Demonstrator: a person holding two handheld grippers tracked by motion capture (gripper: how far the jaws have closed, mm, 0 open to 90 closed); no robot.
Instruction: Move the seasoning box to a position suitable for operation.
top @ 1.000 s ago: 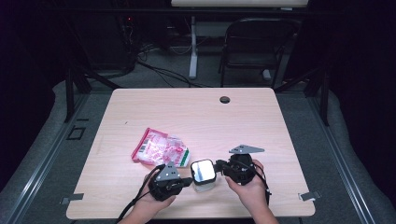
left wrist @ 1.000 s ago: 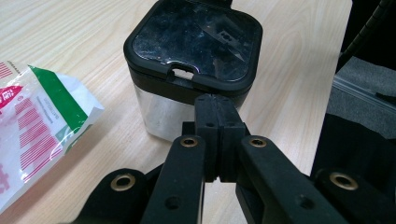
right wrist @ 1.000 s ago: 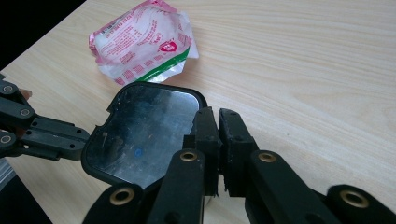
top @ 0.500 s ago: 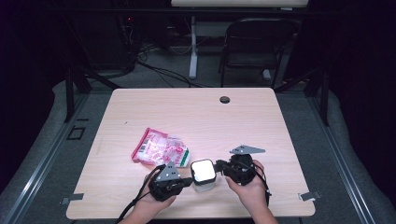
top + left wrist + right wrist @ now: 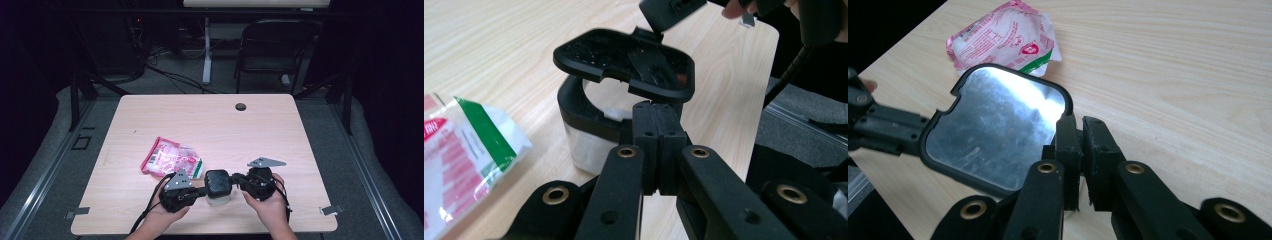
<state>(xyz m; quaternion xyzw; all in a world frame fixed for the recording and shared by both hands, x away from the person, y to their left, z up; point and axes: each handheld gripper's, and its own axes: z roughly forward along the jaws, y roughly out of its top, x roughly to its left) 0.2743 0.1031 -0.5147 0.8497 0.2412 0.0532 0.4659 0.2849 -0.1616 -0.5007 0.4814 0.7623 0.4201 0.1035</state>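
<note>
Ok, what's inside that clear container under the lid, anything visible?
In the left gripper view the black lid stands raised over the container. Through the gap and the clear wall something white shows inside, low down. What it is I cannot tell; the lid and the black rim cover most of the interior.

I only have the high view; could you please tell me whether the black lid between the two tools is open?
Observer: Yes, the left gripper view shows the lid tilted up above its clear container.
Operator: What is holding it up?
Observer: The right tool is shut on an edge of the lid.
Operator: And the left tool?
Observer: The left tool is shut at the container's black rim.
</note>
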